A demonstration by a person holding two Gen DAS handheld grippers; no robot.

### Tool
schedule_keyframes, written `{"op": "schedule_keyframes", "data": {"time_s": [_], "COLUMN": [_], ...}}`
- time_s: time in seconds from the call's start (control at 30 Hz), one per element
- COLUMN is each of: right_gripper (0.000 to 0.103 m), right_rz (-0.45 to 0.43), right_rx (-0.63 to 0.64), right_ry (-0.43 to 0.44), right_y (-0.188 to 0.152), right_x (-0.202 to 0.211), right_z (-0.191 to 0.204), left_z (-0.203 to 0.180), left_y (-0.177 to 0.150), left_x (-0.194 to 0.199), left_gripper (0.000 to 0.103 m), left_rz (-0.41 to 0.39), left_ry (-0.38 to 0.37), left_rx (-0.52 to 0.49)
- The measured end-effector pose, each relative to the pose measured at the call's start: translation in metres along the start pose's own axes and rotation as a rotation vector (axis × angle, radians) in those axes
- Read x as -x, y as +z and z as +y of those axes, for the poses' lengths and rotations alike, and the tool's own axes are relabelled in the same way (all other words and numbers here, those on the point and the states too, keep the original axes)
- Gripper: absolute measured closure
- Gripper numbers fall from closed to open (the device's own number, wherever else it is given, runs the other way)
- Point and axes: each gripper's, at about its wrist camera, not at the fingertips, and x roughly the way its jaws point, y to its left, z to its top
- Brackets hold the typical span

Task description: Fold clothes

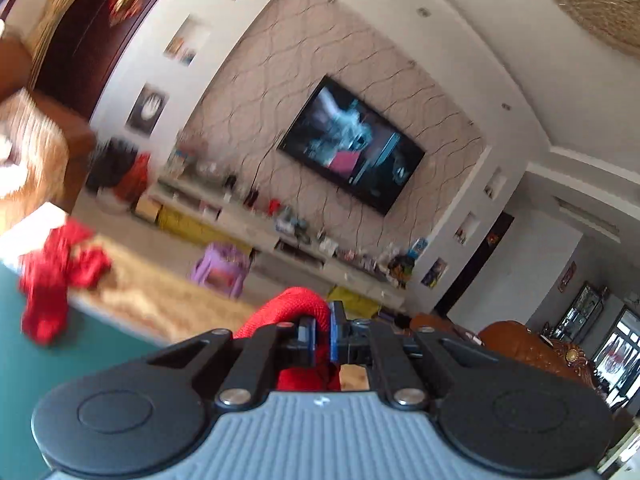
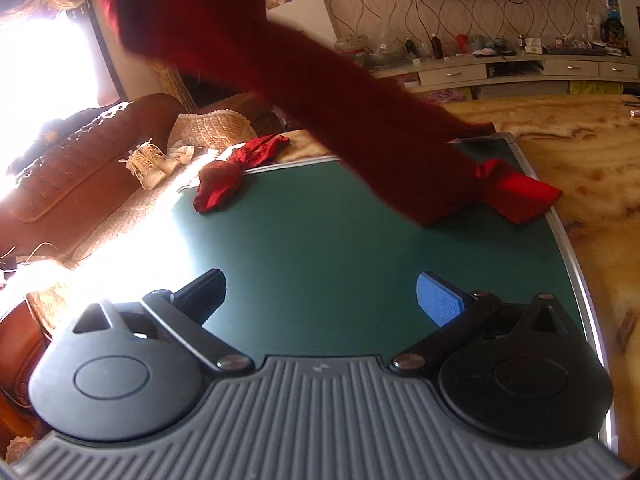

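A mat (image 2: 320,248) lay on the desk (image 2: 580,152), its right edge just inside the desk's right side. A crumpled garment (image 2: 224,184) sat at the mat's far left corner, partly over the edge. A long garment (image 2: 320,80) hung across from upper left down to the mat's far right corner. A sofa (image 2: 80,176) stood left of the desk, a television (image 1: 352,148) on the far wall

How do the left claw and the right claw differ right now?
The left claw is shut on red cloth; the right claw is open with nothing between its fingers. The left claw is raised and faces the TV wall; the right claw looks down over the green mat. Both have the same black-and-grey build.
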Motion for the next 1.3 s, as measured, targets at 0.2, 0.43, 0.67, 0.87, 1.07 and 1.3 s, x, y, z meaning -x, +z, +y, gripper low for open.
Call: {"op": "schedule_keyframes", "data": {"time_s": [0.2, 0.43, 0.67, 0.87, 1.07, 1.3], "right_gripper": [0.000, 0.000, 0.000, 0.000, 0.027, 0.096], "right_rz": [0.118, 0.209, 0.335, 0.338, 0.316, 0.334], "right_rx": [-0.034, -0.002, 0.013, -0.191, -0.303, -0.261], "right_ry": [-0.113, 0.001, 0.179, 0.208, 0.307, 0.283], "right_y": [-0.018, -0.033, -0.060, -0.061, -0.051, -0.027], "right_x": [-0.027, -0.060, -0.089, -0.106, -0.131, -0.131], "right_z": [-0.022, 0.011, 0.075, 0.057, 0.050, 0.070], "left_z": [0.165, 0.218, 0.202, 0.156, 0.123, 0.118], "left_y": [-0.146, -0.172, -0.164, -0.161, -0.177, -0.189], "left_x": [-0.022, 0.009, 0.041, 0.045, 0.021, 0.005], "left_gripper": [0.097, 0.083, 0.068, 0.046, 0.037, 0.027], "left_rz": [0.220, 0.272, 0.306, 0.344, 0.386, 0.396], "left_ry": [0.301, 0.310, 0.295, 0.331, 0.334, 0.334], "left_rx": [0.251, 0.240, 0.165, -0.300, -0.642, -0.770]}}
